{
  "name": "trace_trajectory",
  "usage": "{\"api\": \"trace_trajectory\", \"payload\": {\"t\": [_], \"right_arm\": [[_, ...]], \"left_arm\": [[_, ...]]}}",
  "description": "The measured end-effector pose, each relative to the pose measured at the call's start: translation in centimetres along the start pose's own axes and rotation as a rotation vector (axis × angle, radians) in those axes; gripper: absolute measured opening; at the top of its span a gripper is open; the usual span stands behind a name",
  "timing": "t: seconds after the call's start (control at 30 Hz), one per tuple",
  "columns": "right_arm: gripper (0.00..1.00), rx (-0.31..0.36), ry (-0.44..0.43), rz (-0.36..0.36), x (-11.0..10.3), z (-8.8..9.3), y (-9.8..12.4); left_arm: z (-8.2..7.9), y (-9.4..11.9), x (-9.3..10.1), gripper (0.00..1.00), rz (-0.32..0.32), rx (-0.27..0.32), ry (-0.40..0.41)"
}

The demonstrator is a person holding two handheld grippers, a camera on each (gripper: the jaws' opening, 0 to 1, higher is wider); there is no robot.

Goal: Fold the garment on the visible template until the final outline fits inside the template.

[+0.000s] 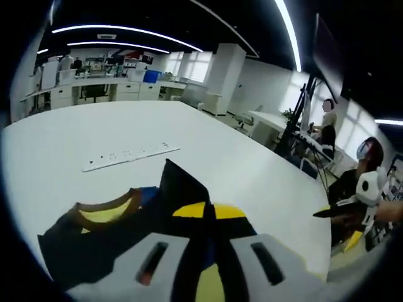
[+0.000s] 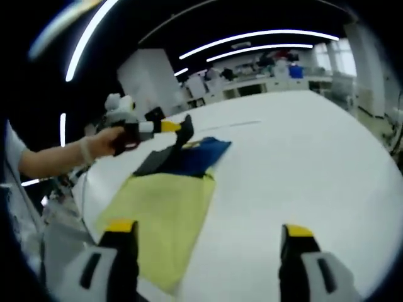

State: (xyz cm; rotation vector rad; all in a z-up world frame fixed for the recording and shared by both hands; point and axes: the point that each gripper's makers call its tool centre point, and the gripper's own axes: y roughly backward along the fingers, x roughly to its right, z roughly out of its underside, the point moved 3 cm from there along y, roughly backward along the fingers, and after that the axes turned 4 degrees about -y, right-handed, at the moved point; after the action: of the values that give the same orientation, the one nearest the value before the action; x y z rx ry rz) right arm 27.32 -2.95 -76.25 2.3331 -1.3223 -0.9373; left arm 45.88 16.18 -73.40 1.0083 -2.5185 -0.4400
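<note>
A garment in yellow, blue and black lies on the white table point(image 1: 94, 129). In the left gripper view its brown-edged neckline point(image 1: 104, 204) is at lower left, and a black fold point(image 1: 182, 182) stands up ahead of the jaws. My left gripper point(image 1: 208, 242) is shut on the garment's black and yellow cloth. The right gripper view shows that gripper point(image 2: 179, 129), held by a hand point(image 2: 101, 141), lifting a black corner at the garment's far end point(image 2: 160, 160). The yellow part point(image 2: 164, 214) lies flat nearer. My right gripper point(image 2: 208, 229) is open above the table, at the yellow cloth's near right edge.
A long white strip point(image 1: 129, 156) lies on the table beyond the garment. The right gripper point(image 1: 343, 212) shows at the table's right edge. People point(image 1: 362, 167) sit past that edge. Desks and shelves point(image 1: 107, 85) line the far wall.
</note>
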Motion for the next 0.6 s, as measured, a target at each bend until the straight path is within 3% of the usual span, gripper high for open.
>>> {"api": "trace_trajectory", "payload": {"t": [0.17, 0.4, 0.47, 0.6], "right_arm": [[0.94, -0.007, -0.003, 0.0, 0.1, 0.4, -0.2], [0.94, -0.007, -0.009, -0.007, 0.0, 0.3, -0.4], [0.94, -0.01, -0.006, -0.006, 0.0, 0.3, -0.6], [0.95, -0.014, -0.002, -0.014, -0.2, 0.2, -1.0]], "left_arm": [[1.7, -0.6, 0.8, 0.0, 0.025, -0.047, -0.004], [2.3, -1.0, 0.5, 0.01, 0.037, -0.06, -0.016], [2.4, -0.9, 0.5, 0.1, 0.036, -0.066, -0.018], [2.7, -0.9, 0.4, 0.4, 0.033, -0.067, -0.027]]}}
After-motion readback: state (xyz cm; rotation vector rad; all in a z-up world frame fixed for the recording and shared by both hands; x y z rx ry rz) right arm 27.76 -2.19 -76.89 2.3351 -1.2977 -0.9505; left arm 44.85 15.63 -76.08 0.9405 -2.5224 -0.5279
